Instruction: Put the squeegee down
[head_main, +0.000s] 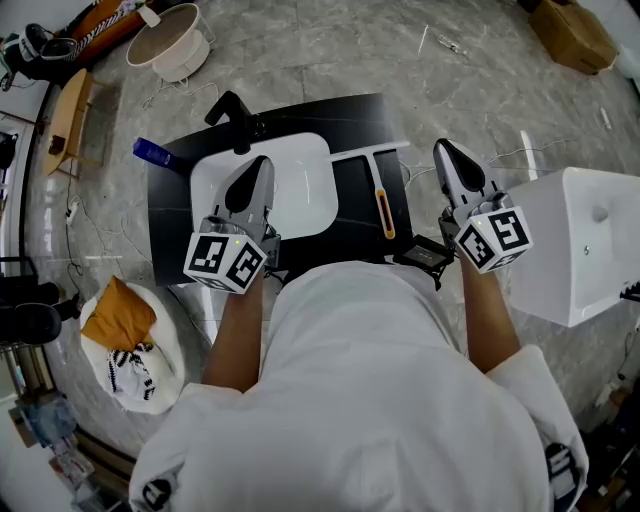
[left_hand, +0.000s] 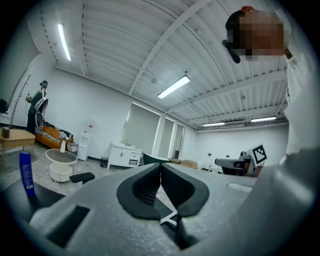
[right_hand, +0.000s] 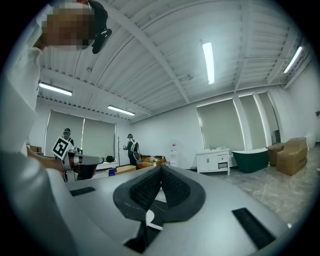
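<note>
Head view, near to far. A person in a white shirt (head_main: 370, 400) is holding two grippers above a black counter (head_main: 170, 215).

The left gripper (head_main: 259, 166) is hovering over the near part of the white sink (head_main: 305, 195). Its jaws are pressing together at the tips with nothing between them, as the left gripper view shows (left_hand: 160, 167).

The right gripper (head_main: 446, 152) is hanging at 3 o'clock of the counter, just past its right edge. It is likewise clenched and empty (right_hand: 161, 170).

One squeegee (head_main: 383, 208), with an orange handle and a pale crossbar, is lying flat on the counter. It is occupying the strip between the sink's right rim and the counter's right edge, apart from both grippers.

One black tap (head_main: 235, 112) is standing at the sink's 11 o'clock corner. One blue bottle (head_main: 152, 152) is lying at the counter's left edge.

Bare marble floor (head_main: 330, 50) is running round the counter. It is narrowing at 3 o'clock, where one white tub (head_main: 585, 240) is standing close by.

Farther off:
- one white basket (head_main: 172, 42) is sitting at 11 o'clock;
- one cardboard box (head_main: 572, 32) is sitting at 1 o'clock.
</note>
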